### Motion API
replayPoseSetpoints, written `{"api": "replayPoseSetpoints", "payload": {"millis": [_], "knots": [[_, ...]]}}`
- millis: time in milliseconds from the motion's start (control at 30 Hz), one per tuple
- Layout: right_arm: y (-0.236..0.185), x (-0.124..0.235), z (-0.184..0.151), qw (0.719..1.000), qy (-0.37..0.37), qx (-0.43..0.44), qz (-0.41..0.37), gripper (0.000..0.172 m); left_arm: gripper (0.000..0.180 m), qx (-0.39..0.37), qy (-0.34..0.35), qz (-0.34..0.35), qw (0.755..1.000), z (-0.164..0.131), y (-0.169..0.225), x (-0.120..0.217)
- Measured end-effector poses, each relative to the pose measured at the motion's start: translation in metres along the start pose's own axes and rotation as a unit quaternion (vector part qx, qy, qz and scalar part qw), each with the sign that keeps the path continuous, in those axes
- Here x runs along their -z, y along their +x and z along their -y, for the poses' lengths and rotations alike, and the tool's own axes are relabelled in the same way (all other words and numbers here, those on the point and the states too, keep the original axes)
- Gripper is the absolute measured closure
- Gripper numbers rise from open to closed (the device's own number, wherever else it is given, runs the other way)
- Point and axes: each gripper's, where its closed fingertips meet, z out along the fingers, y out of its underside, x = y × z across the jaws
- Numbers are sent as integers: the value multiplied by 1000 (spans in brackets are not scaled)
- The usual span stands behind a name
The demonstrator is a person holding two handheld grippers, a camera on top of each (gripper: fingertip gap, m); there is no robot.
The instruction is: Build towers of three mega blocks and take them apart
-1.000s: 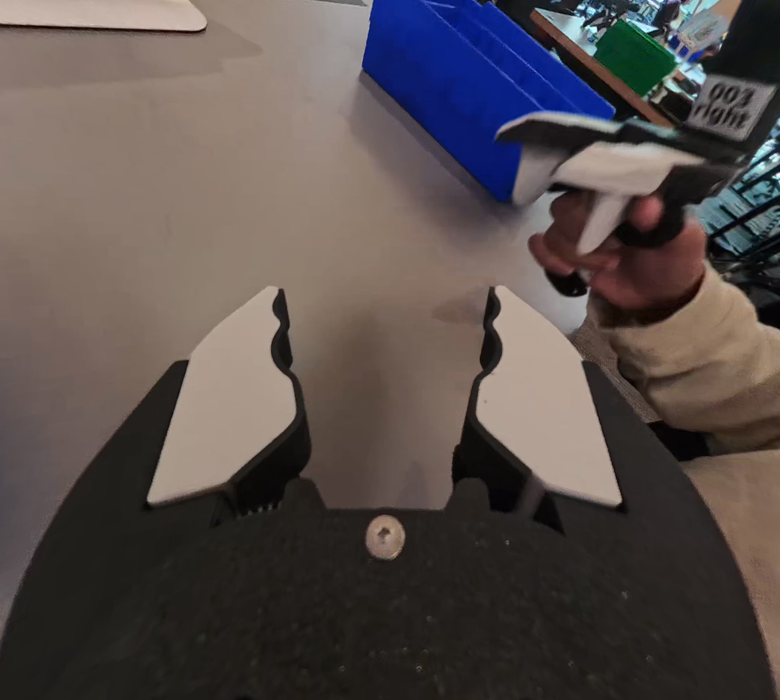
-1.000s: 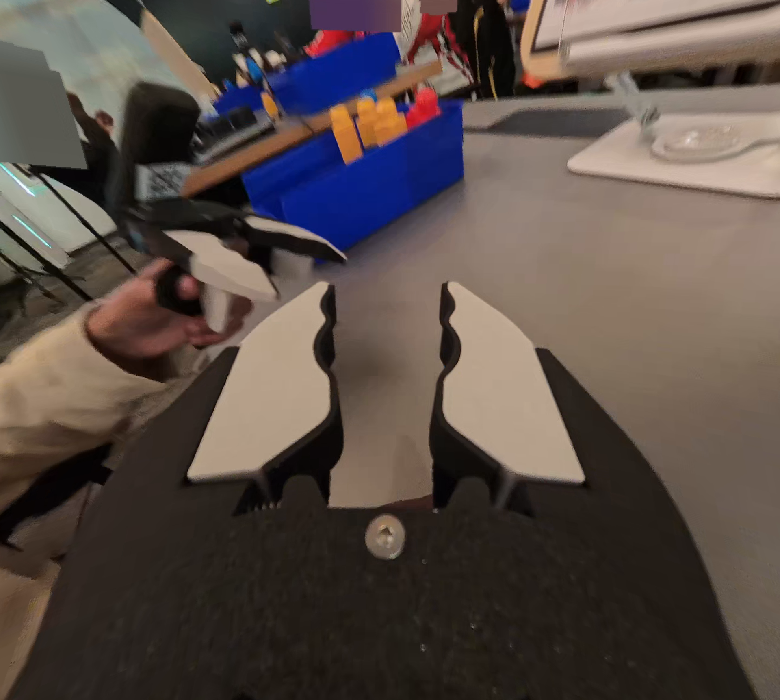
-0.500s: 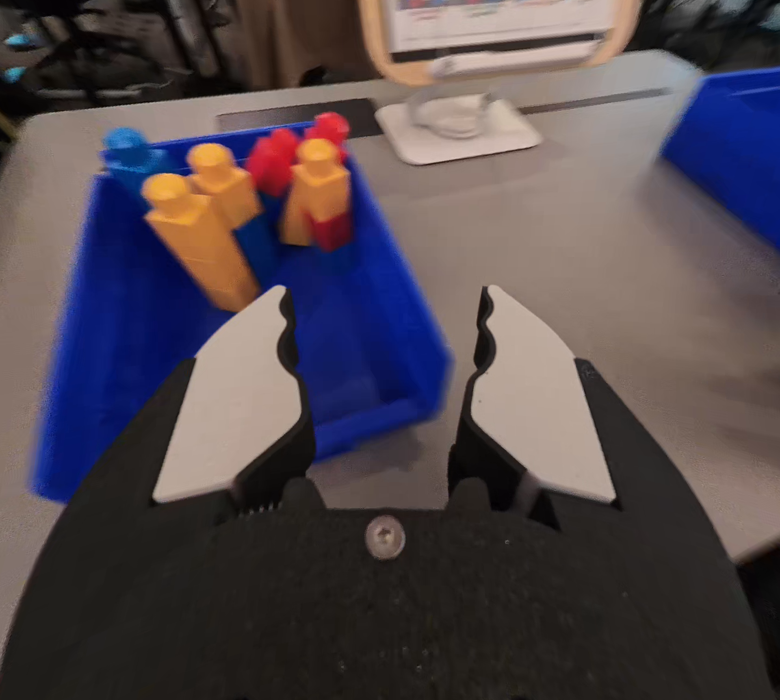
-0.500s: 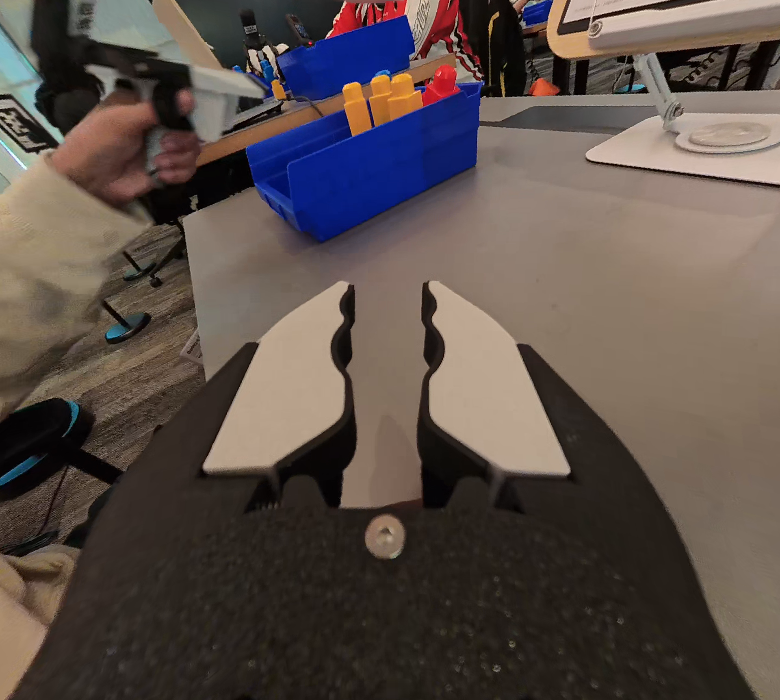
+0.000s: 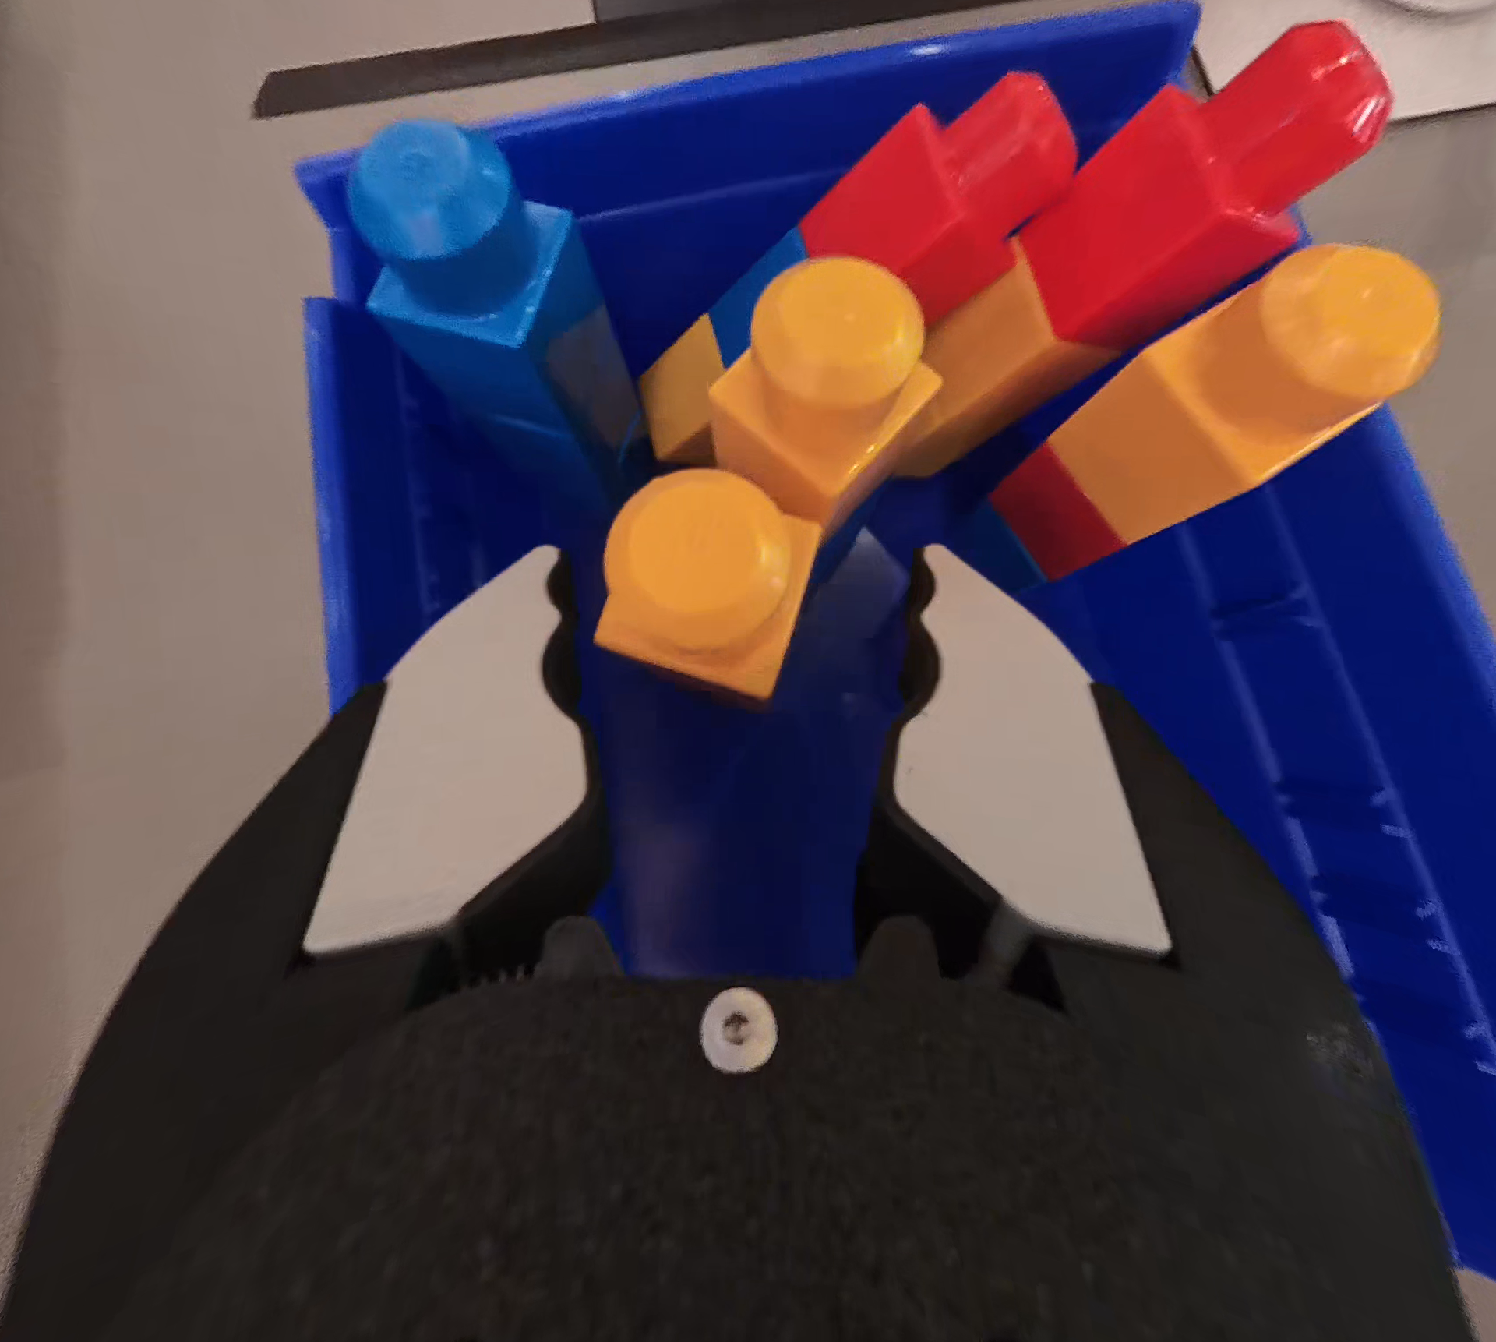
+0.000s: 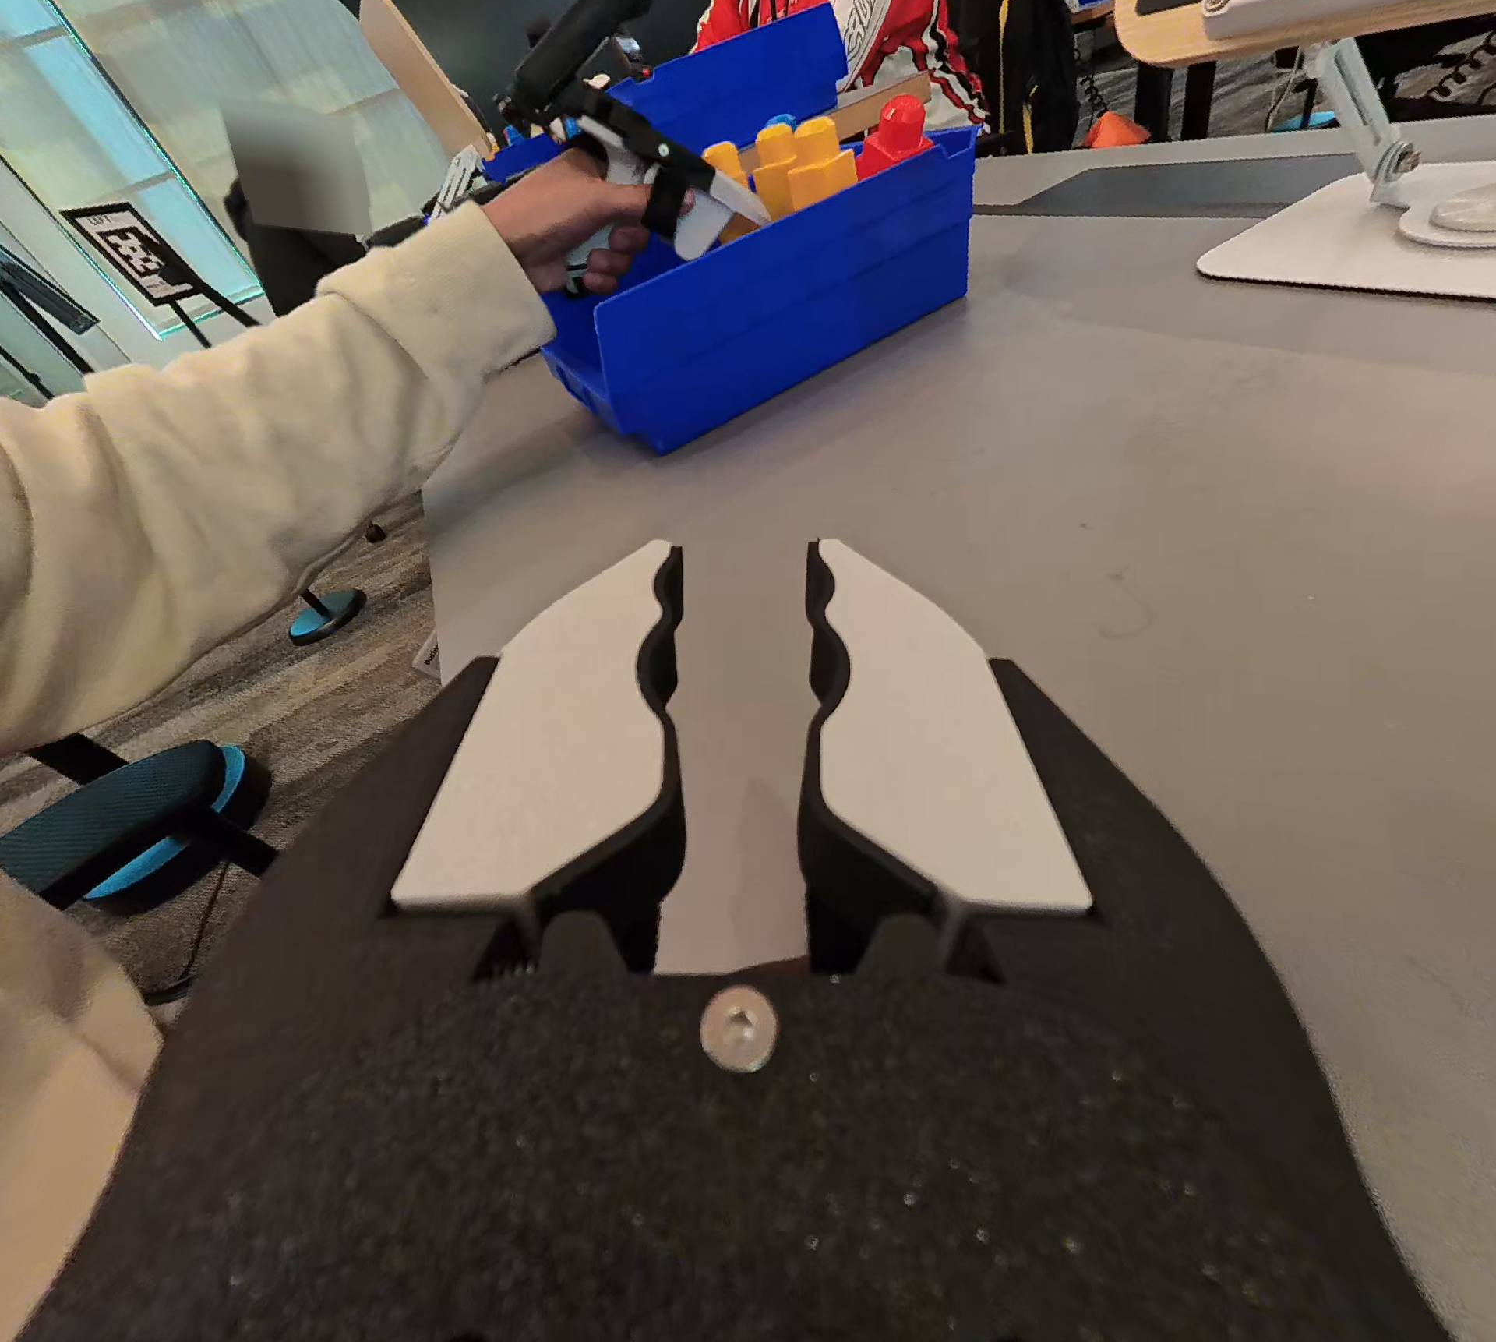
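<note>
Grey tabletop [image 6: 1133, 493] carries a blue plastic bin [image 6: 777, 323] at its left edge, where the left gripper [image 5: 737, 574], fingers spread and not pressing, straddles a yellow-topped stack of mega blocks [image 5: 704, 591], likely needing closure next, while the right gripper [image 6: 743, 558] hovers part-open, empty.

Yellow-topped block tower [image 5: 712, 591] upright between the open left hand-held gripper [image 5: 741, 574] fingers, untouched, blue tower [image 5: 478, 283] beyond-left, red-topped [image 5: 1174, 186] and yellow-topped towers [image 5: 1247, 388] leaning beyond-right
</note>
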Motion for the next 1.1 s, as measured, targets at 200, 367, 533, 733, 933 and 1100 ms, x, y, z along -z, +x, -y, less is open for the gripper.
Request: {"api": "replayPoseSetpoints", "payload": {"millis": [200, 367, 533, 733, 933, 1100], "knots": [[0, 2, -1, 1000, -3, -3, 5, 145, 138, -11, -10, -41, 999, -5, 7, 13], [-2, 3, 2, 1000, -6, 2, 8, 146, 138, -25, 29, -121, 992, 15, 33, 68], [-9, 5, 16, 999, -17, 21, 39, 144, 139, -76, 62, -266, 959, 55, 117, 147], [-28, -14, 78, 993, 4, 50, 108, 127, 139, -191, 2, -409, 892, 57, 255, 187], [-36, -53, 101, 987, -10, 33, 154, 99, 139, -253, -21, -478, 841, 42, 345, 193], [-40, -58, 110, 984, 19, 2, 176, 105, 139, -259, -25, -505, 823, 33, 373, 188]]}}
